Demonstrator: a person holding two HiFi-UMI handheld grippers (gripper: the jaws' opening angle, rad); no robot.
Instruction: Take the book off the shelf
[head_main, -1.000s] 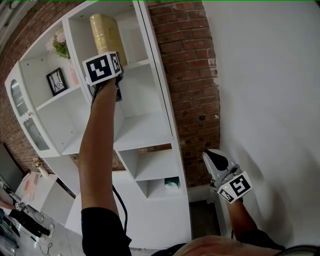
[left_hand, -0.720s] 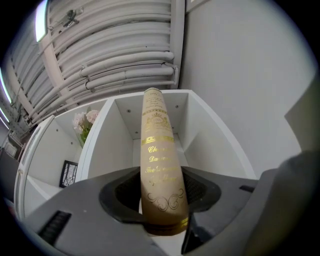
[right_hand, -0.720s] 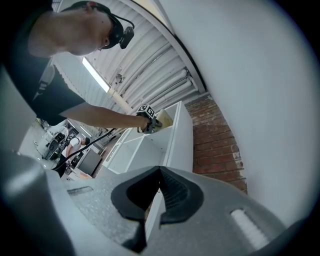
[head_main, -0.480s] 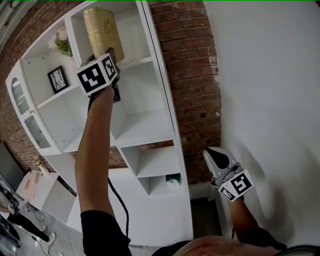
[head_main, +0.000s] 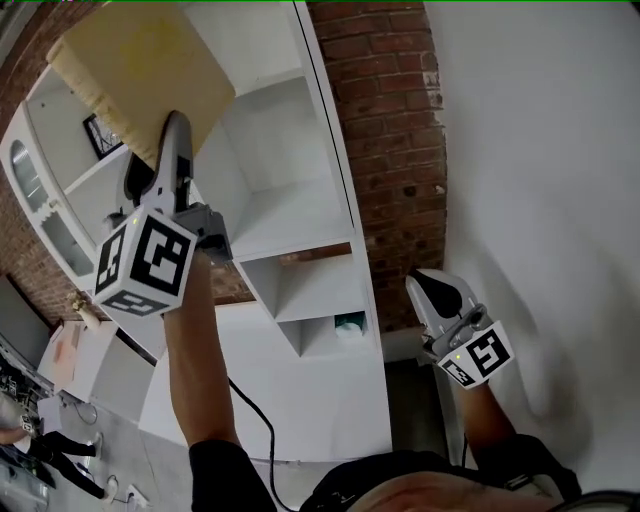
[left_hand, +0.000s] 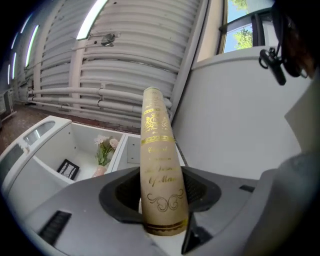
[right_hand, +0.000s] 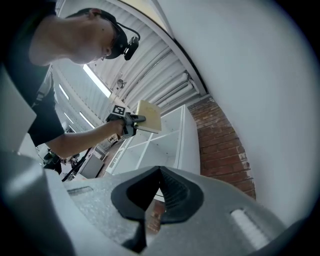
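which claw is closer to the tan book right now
Left. The left claw is clamped on the book, holding it up in front of the white shelf. The right claw hangs low beside the white wall, empty and well apart from the book.

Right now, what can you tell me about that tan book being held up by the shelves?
The book is a tan hardback with a plain, cloth-like cover. Its rounded spine carries gold ornaments and script lettering that is hard to read. Pale page edges show along one side. The jaws of the left hand-held gripper clamp it near its lower end. It is held up tilted in the air, in front of the white shelf unit, resting on none of its shelves. Nothing else touches it.
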